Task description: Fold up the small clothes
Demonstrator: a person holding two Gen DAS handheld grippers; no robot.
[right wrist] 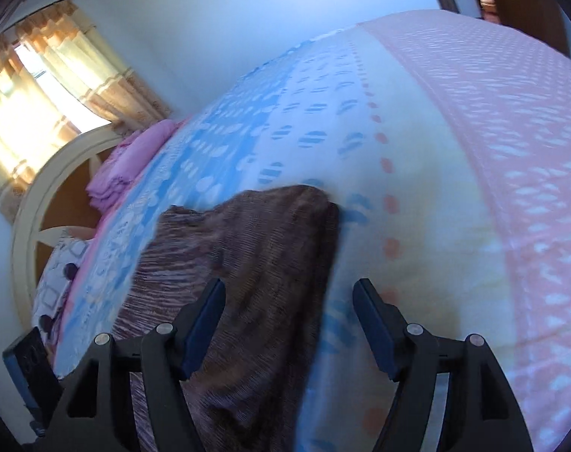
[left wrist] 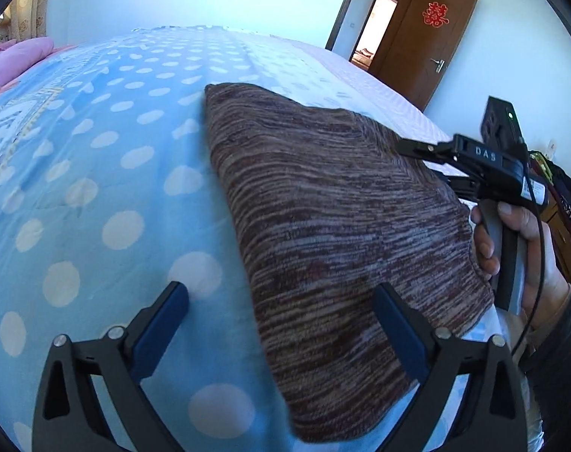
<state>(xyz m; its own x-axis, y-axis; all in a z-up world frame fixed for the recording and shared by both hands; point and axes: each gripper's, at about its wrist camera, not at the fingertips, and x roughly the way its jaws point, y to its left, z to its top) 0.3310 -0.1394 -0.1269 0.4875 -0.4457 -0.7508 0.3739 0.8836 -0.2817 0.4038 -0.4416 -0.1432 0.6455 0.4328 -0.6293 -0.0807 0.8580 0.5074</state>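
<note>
Between the spread fingers of the left gripper [left wrist: 280,324] lies the near left edge of the brown striped garment [left wrist: 323,226], one finger over bare bedsheet [left wrist: 97,188] and the other over the knit, jaws wide and holding nothing. Across the cloth, the right gripper [right wrist: 289,324] is likewise parted and empty, straddling the garment's right edge with one finger above the fabric and the other above the pale part of the sheet; the left wrist view shows its tip resting at or just over the far right border, though contact cannot be confirmed. The garment itself sits as a roughly folded slab on the blue polka-dot sheet, close to the near edge of the bed, with a raised hump at its far end in the right wrist view. The likely trouble is a pinch that gathers the sheet along with the knit, since both lower fingers hover over bedding, dragging the cover up on the lift. A shallow bite taking only the top layer would let the lower layers slide apart and undo the fold. Uneven lifting by the two sides would skew the edge, and the soft mattress gives little to press against.
</note>
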